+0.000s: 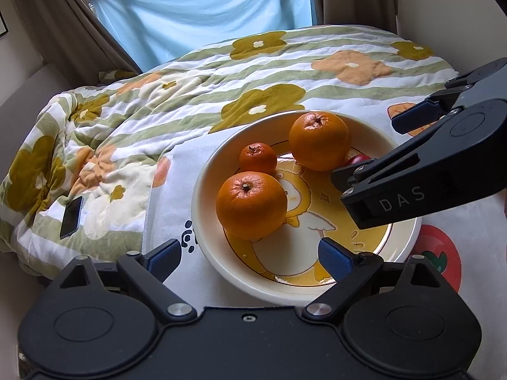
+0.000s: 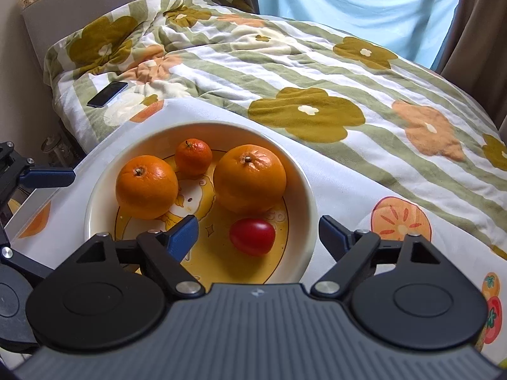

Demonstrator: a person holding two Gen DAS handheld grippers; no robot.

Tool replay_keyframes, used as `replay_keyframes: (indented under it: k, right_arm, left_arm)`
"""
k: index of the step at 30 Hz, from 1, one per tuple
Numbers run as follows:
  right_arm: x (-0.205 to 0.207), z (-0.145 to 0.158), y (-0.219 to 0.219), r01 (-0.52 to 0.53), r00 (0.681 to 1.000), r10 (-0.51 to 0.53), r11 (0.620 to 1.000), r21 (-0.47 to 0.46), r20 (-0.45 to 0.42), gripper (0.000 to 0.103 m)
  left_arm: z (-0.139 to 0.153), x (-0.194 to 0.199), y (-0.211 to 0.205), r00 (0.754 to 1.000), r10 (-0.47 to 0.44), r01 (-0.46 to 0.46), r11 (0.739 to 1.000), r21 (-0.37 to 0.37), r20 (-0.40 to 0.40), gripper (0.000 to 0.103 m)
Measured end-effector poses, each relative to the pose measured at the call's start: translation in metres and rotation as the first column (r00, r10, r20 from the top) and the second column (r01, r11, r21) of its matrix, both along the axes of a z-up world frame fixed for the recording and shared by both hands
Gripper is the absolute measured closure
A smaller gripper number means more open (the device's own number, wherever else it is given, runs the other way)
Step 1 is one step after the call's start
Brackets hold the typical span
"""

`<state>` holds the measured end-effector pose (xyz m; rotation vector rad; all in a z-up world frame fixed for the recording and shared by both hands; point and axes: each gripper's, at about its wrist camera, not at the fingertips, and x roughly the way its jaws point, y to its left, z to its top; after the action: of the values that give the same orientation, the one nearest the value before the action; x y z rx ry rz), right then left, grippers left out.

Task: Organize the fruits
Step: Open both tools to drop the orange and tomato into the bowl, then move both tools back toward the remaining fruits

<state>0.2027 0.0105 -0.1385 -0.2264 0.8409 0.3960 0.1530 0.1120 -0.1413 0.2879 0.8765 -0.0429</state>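
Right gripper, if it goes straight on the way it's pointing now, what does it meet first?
Probably the small red tomato-like fruit in the cream cartoon-print bowl. It lies between the right gripper's open fingers, untouched, though depth is hard to judge.

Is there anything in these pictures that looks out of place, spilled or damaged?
Nothing is spilled or damaged. The fruit lies neatly in the plate. The only odd thing is a dark phone left on the rumpled quilt, well away from the plate.
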Motion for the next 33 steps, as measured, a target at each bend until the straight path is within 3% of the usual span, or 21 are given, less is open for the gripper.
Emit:
replay_keyframes:
  k: [11, 17, 26, 33]
  right_arm:
    - [-0.022, 0.029, -0.019, 0.015, 1.0, -0.016, 0.997, 0.07, 0.017, 0.004]
    - [-0.047, 0.052, -0.039, 0.023, 0.997, -0.028, 0.996, 0.085, 0.066, 0.002]
    - [-0.094, 0.08, -0.085, 0.029, 0.993, -0.041, 0.993, 0.11, 0.109, 0.002]
    - [-0.135, 0.092, -0.131, 0.057, 0.99, -0.072, 0.991, 0.123, 0.123, 0.002]
  left_arm:
    - [0.024, -0.017, -0.012, 0.999, 0.031, -0.031, 0.999, -0.012, 0.044, 0.007]
    - [0.044, -0.036, -0.029, 0.996, 0.056, -0.055, 0.998, -0.012, 0.07, 0.007]
    - [0.069, -0.072, -0.067, 0.991, 0.068, -0.07, 0.997, 0.014, 0.117, 0.007]
    - [0.08, -0.103, -0.105, 0.989, 0.059, -0.058, 0.998, -0.011, 0.135, 0.007]
